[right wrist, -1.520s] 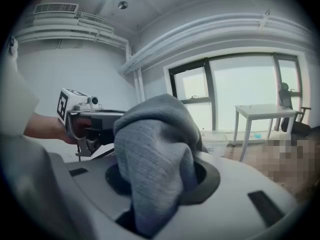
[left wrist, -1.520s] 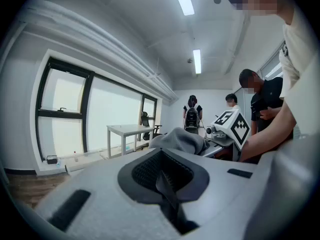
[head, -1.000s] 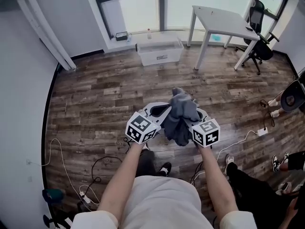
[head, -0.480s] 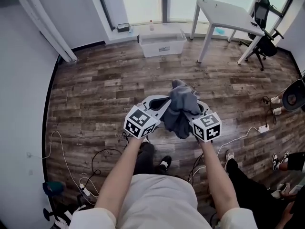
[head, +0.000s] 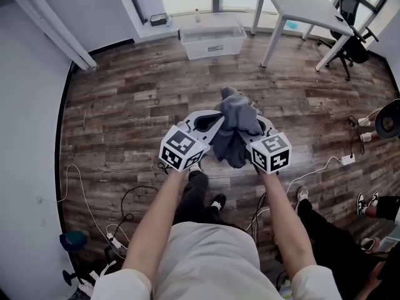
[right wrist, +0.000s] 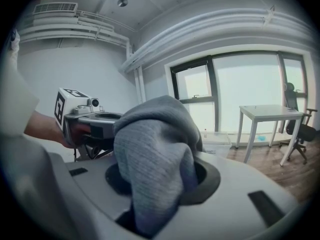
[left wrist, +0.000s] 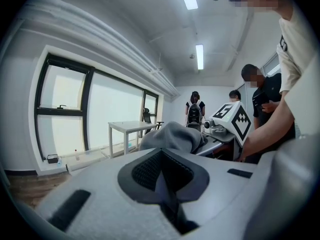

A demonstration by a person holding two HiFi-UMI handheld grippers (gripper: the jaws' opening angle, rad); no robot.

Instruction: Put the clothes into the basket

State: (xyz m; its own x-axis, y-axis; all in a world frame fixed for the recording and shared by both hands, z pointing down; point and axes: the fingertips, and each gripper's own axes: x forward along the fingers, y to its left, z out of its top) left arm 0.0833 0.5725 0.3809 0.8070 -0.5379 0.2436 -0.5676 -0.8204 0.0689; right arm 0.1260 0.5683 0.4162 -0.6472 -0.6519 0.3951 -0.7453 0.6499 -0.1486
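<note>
The right gripper point(right wrist: 150, 201) is pinching the grey garment point(head: 234, 130) mid-frame, holding it above the floor; the left gripper point(left wrist: 166, 184) is hanging just beside it, jaws pressed together, empty. Carrying appears to be underway; next is probably reaching the clear bin point(head: 195, 44) at upper centre.

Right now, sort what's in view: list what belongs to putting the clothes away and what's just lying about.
Job:
grey garment, clamped in the right gripper
left gripper, shut and empty
clear bin, probably the basket

Lying about:
table
chair
floor cables
</note>
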